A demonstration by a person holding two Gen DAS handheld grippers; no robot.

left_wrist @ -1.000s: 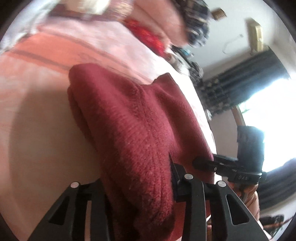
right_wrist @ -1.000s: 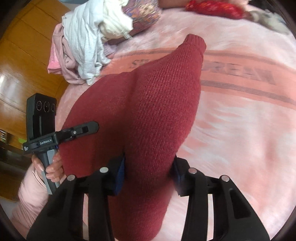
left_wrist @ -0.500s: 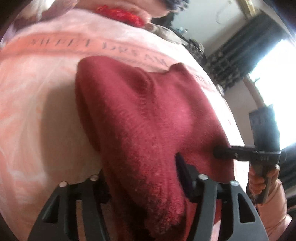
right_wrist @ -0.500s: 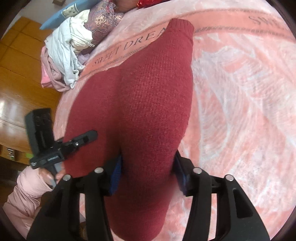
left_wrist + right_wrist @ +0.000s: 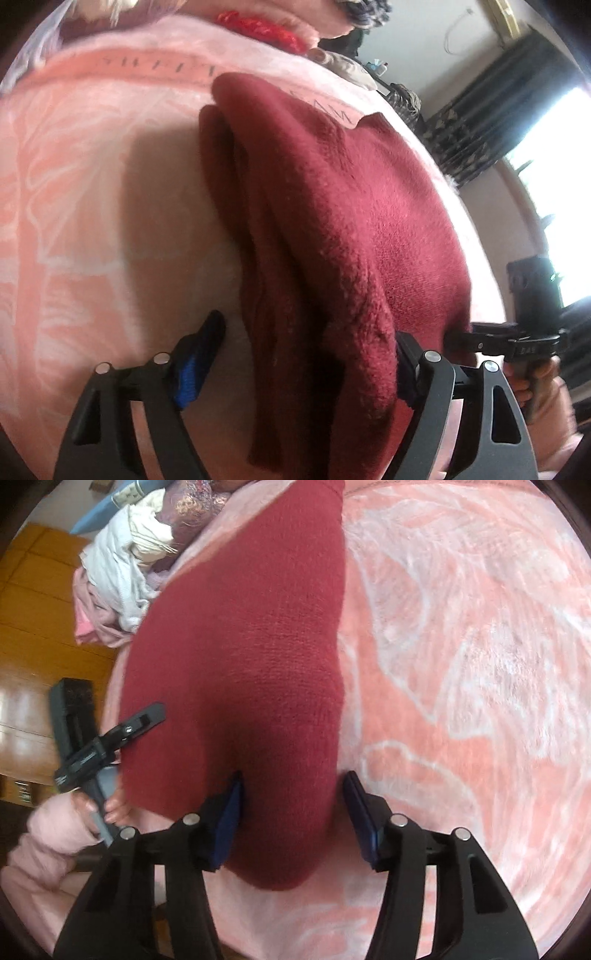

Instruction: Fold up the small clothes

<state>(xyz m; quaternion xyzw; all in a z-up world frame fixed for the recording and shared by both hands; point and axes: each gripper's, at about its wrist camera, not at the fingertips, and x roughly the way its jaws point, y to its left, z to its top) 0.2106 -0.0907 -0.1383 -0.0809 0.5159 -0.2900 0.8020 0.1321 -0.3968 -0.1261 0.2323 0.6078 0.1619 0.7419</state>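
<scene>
A dark red knit sweater [image 5: 332,221] lies folded on the pink blanket [image 5: 92,206]; it also shows in the right wrist view [image 5: 251,657]. My left gripper [image 5: 306,354] is open, its jaws spread wide on either side of the sweater's near edge. My right gripper [image 5: 291,805] is open too, its blue pads apart on both sides of the sweater's near end, and it also shows in the left wrist view [image 5: 517,343]. The left gripper also shows in the right wrist view [image 5: 110,734].
A pile of white and pink clothes [image 5: 122,572] sits at the bed's far left by a wooden wardrobe [image 5: 33,627]. A red cloth [image 5: 258,26] lies at the bed's far end. Dark curtains and a bright window [image 5: 554,122] are to the right.
Both grippers have opened and let go of the sweater, which now rests folded on the blanket. Both views have dropped lower toward the bed.
</scene>
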